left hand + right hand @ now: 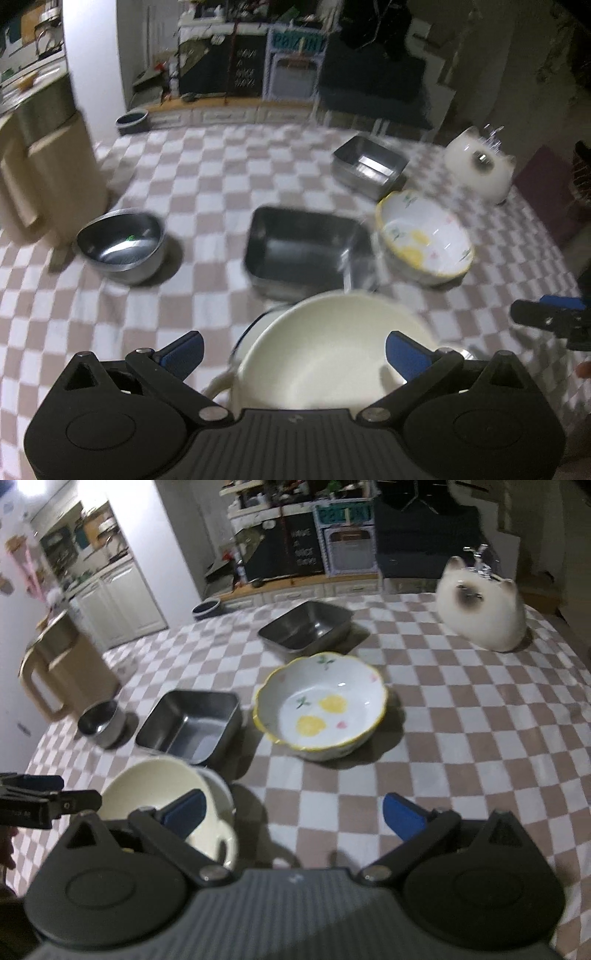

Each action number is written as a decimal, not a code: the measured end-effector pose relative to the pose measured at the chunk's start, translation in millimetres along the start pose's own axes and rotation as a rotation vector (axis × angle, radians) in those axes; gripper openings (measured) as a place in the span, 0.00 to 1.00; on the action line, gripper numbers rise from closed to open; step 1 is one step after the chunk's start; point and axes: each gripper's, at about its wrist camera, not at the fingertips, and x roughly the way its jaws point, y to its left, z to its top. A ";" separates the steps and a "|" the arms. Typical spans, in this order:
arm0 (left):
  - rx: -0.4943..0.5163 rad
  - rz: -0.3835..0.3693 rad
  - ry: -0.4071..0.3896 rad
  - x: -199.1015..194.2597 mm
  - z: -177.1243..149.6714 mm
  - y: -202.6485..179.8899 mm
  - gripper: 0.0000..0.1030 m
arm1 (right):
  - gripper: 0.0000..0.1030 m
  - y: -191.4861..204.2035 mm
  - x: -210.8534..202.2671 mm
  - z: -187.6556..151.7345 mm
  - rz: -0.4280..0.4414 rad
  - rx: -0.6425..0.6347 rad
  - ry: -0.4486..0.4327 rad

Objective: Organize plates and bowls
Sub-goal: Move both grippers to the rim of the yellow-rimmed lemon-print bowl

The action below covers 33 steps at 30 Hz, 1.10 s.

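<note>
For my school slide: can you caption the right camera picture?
Open right tool hovers over a checkered table facing a lemon-painted bowl.

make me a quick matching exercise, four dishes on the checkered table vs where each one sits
Things:
1. cream bowl
2. lemon-print bowl
3. round steel bowl
4. far square steel dish

Places:
A. beside the beige pitcher
B. nearest the cat figurine
C. middle of the table
D. closest to the left hand-held gripper

Pairs: 1-D, 2-C, 3-A, 4-B
</note>
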 end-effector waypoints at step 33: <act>0.264 -0.071 0.131 161.1 142.3 -102.4 0.55 | 0.61 -103.3 98.7 62.9 -0.011 0.512 0.049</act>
